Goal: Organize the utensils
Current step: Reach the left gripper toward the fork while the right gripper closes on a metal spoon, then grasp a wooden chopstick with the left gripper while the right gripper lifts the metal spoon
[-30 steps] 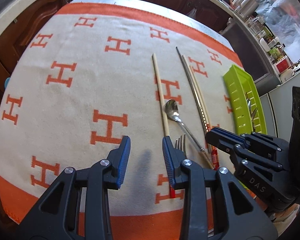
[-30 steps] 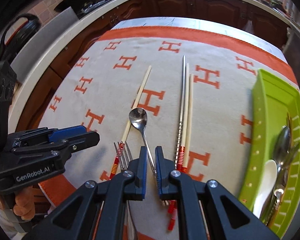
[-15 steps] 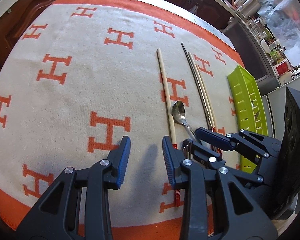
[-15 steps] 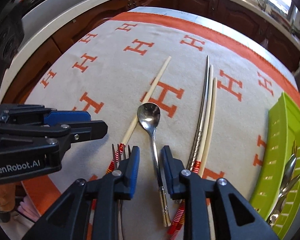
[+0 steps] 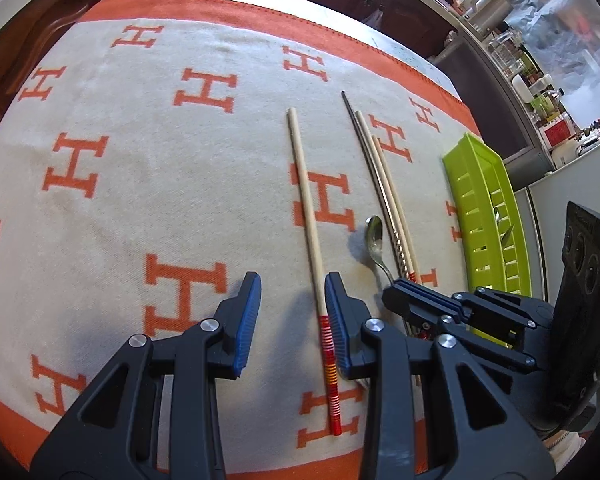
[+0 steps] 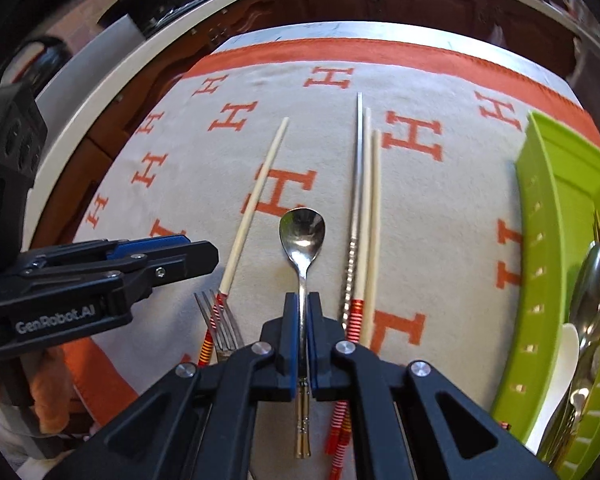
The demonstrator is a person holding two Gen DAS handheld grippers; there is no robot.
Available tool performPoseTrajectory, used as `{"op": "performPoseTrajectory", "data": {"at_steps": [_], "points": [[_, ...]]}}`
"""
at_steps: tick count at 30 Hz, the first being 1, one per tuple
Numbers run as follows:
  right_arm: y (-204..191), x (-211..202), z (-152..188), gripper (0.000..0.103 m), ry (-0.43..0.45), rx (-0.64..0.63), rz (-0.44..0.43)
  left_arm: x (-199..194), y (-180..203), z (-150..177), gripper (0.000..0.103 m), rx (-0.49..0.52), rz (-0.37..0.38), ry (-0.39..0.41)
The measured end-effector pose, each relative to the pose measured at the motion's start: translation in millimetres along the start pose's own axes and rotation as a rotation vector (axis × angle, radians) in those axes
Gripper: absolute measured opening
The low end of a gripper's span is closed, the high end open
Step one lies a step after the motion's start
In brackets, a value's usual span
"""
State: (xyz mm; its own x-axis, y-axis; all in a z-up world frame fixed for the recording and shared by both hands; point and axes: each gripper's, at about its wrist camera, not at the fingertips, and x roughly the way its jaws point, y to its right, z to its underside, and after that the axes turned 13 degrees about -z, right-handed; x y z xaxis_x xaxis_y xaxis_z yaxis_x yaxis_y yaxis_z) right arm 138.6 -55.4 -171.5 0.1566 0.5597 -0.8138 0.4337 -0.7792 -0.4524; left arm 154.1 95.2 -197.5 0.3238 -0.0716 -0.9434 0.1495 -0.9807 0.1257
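Note:
My right gripper (image 6: 302,300) is shut on the handle of a metal spoon (image 6: 302,232), whose bowl points away over the cloth. Whether the spoon touches the cloth, I cannot tell. A fork (image 6: 216,320) and a lone wooden chopstick (image 6: 254,204) lie to its left. On the spoon's other side lie a metal chopstick (image 6: 355,192) and two wooden ones (image 6: 374,208). My left gripper (image 5: 292,284) is open, and the lone chopstick (image 5: 306,204) runs between its fingers, close to the right one. The right gripper (image 5: 396,294) shows beside it, with the spoon (image 5: 374,236) ahead.
A green slotted tray (image 6: 556,184) at the right edge of the cloth holds several spoons and other cutlery. The white cloth with orange H marks (image 5: 140,152) covers the table. Dark cabinets and a counter lie beyond. A hand holds the left gripper's handle (image 6: 48,384).
My right gripper, open around the spoon handle half a second ago, has shut on it. My left gripper has shifted right, so the lone chopstick now lies between its fingers.

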Motion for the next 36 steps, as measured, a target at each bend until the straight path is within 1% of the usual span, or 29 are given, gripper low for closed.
{"op": "performPoseTrajectory", "data": {"at_steps": [4,6,10,14,15,16,17,18,20,23,28,31,34,36], "points": [[6.3,-15.7,4.5,0.003,0.041,0.038,-0.019,5.9,9.4,-5.7,0.030,0.012,-0.007,-0.016],[8.0,-22.8,8.4,0.003,0.057,0.049,-0.026,8.8,15.1,-8.5,0.030,0.013,-0.032,-0.021],[10.4,-31.0,13.6,0.003,0.077,0.057,-0.038,12.4,31.3,-13.6,0.030,0.044,-0.123,-0.024],[12.7,-37.1,17.4,0.003,0.096,0.066,-0.046,15.0,46.7,-13.5,0.030,0.095,-0.217,-0.010],[13.6,-38.7,18.2,0.003,0.100,0.068,-0.048,15.2,48.8,-12.8,0.028,0.103,-0.235,-0.006],[14.7,-40.8,19.3,0.003,0.105,0.071,-0.051,15.5,50.9,-12.4,0.017,0.108,-0.253,0.001],[15.7,-42.8,20.4,0.003,0.109,0.074,-0.053,15.9,52.5,-12.4,0.009,0.115,-0.271,0.008],[16.6,-44.6,21.4,0.003,0.113,0.076,-0.053,16.2,52.0,-12.7,0.004,0.112,-0.276,0.012],[18.6,-49.0,24.5,0.003,0.119,0.079,-0.056,15.7,47.3,-14.3,0.003,0.081,-0.250,0.017],[20.5,-55.6,28.0,0.003,0.134,0.086,-0.062,13.7,31.0,-15.5,0.003,0.000,-0.185,0.025],[23.1,-70.3,31.3,0.003,0.168,0.102,-0.076,1.6,4.6,-14.1,0.003,-0.072,-0.166,0.035],[23.0,-81.4,34.5,0.003,0.194,0.111,-0.084,-16.3,-1.7,-9.9,0.003,-0.082,-0.149,0.049],[22.4,-91.6,37.7,0.003,0.220,0.121,-0.093,-36.3,0.4,-3.8,0.003,-0.075,-0.119,0.062],[22.2,-99.8,41.0,0.003,0.239,0.127,-0.098,-52.9,9.0,1.8,0.003,-0.058,-0.078,0.068]]}}
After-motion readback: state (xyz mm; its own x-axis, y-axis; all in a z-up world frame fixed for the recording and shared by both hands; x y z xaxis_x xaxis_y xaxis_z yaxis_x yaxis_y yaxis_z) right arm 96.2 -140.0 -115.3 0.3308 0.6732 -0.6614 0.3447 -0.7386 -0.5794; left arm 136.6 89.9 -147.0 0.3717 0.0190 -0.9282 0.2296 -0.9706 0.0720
